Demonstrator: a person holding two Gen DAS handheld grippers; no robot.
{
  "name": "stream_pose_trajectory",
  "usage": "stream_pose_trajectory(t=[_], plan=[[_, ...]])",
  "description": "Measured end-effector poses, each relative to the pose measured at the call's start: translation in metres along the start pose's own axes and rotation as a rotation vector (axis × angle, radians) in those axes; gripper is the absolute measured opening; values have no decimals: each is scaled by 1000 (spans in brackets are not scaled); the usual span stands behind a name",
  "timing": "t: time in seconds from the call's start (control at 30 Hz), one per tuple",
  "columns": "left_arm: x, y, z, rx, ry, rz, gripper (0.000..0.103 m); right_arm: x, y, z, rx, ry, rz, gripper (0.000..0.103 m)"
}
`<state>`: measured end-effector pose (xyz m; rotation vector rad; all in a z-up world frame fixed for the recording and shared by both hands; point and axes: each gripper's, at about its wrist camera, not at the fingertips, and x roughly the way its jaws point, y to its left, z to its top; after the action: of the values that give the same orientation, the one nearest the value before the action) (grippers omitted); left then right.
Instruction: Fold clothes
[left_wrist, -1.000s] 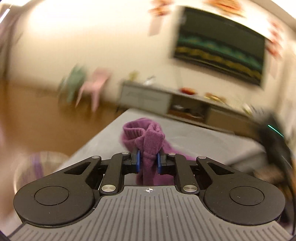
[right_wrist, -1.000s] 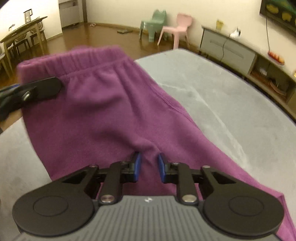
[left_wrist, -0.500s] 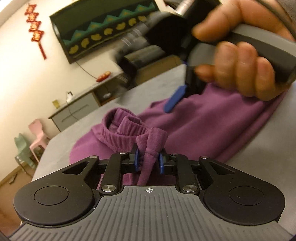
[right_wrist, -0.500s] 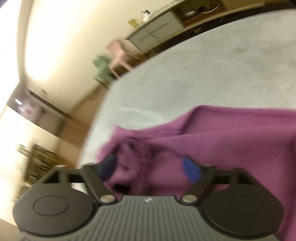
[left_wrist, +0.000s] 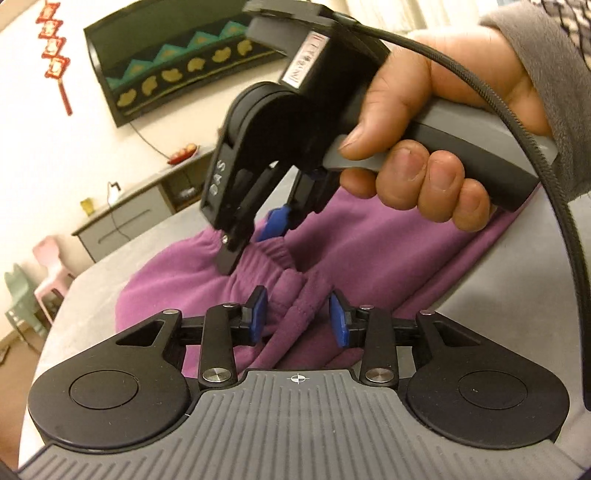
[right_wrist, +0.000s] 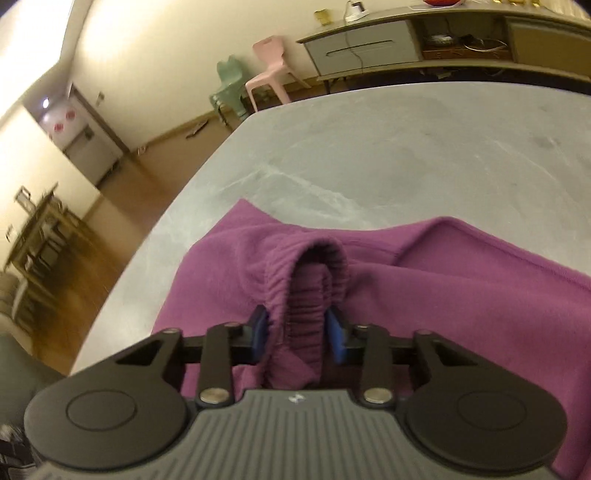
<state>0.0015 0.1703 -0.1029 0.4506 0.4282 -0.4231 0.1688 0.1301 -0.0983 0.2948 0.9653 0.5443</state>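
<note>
Left jaws: My left gripper (left_wrist: 298, 319) had let go. Half a second before, its jaws were pinching a bunch of the purple pants (left_wrist: 388, 240). Now they stood spread wide, with the cloth lying loose between them and not squeezed.

Right jaws: My right gripper (right_wrist: 297, 334) had changed the other way. Half a second before, its jaws were spread wide above the cloth. Now they sat close on both sides of the stretchy waistband (right_wrist: 314, 273), which stuck up in a loop between the blue pads (right_wrist: 335, 334). They looked like they were pinching it, though I could not be sure how tight.

Both together: In the left view, my right gripper (left_wrist: 255, 236) was just in front of my left one, tips down on the waistband (left_wrist: 275, 254). My right hand (left_wrist: 436, 140) was wrapped around its gray handle.

Where the pants were: The purple pants (right_wrist: 461, 295) lay on the gray tabletop (right_wrist: 406, 147), near its left edge. The waistband end was bunched up by my jaws. The rest was spread flat off to the right.

What it meant: I think the waistband had been passed from my left side to my right side. So my left gripper was free to go and grab another part.

How far along: The pants did not look folded neatly yet. I think most of the folding was still to do.
</note>
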Motion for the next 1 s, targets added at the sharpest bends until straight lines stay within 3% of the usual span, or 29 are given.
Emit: stream_pose_trajectory(t=[0.1,0.2,0.23,0.3,0.37,0.43,0.47,0.6,0.7,0.87,1.0], plan=[[-13,9,1,-28,-15,-11,32,-1,-1,-4,30,-19,3,29],[-36,33,1,-142,-38,-15,32,3,0,-10,49,-34,0,31],[-43,46,-1,-194,-46,-12,32,4,0,-13,48,-37,-3,34],[-55,73,-5,-297,-60,0,33,8,1,-17,45,-44,-9,52],[-60,100,-13,-401,-53,38,33,11,2,-22,42,-51,-15,58],[-54,125,-19,-508,1,109,34,15,3,-26,40,-58,-22,56],[-51,135,-22,-561,12,113,34,16,5,-29,24,-66,-34,50],[-38,162,-34,-758,30,34,40,15,8,-29,18,-77,-62,37],[-29,166,-44,-848,46,-8,41,12,1,-28,61,-80,-39,33],[-22,168,-49,-895,51,0,42,4,2,-30,87,-154,-14,27],[-28,164,-38,-861,29,-12,48,-27,1,-39,57,-210,-70,26]])
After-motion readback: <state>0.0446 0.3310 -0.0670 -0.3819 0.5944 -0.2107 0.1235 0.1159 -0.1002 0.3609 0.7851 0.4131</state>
